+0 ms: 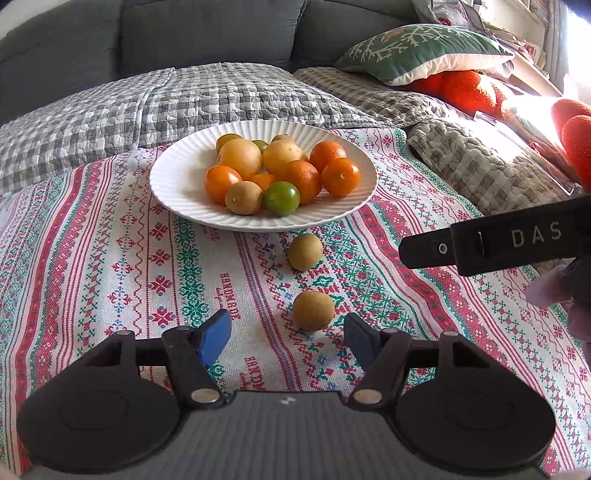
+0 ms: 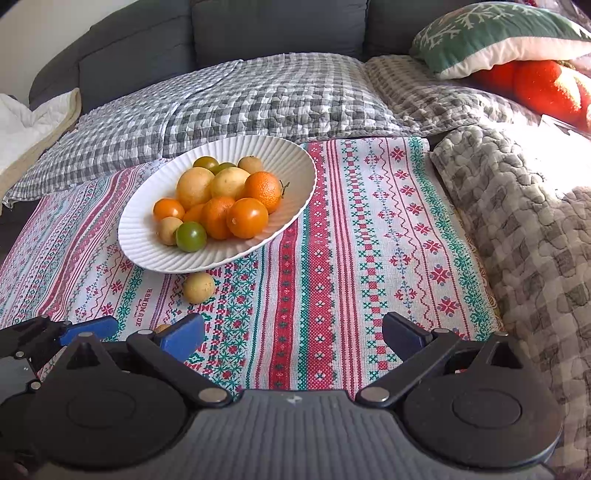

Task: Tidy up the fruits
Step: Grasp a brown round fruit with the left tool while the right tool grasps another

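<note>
A white ribbed plate holds several orange, yellow and green fruits on a patterned cloth; it also shows in the right wrist view. Two small tan fruits lie loose on the cloth: the near one sits just ahead of and between the open fingers of my left gripper, the far one lies by the plate's front edge, also in the right wrist view. My right gripper is open and empty over bare cloth to the right of the fruits. Its body shows at the right of the left wrist view.
The cloth covers a quilted grey checked bedspread. A grey sofa back stands behind. A green cushion and orange plush items lie at the back right. My left gripper's blue finger shows at lower left.
</note>
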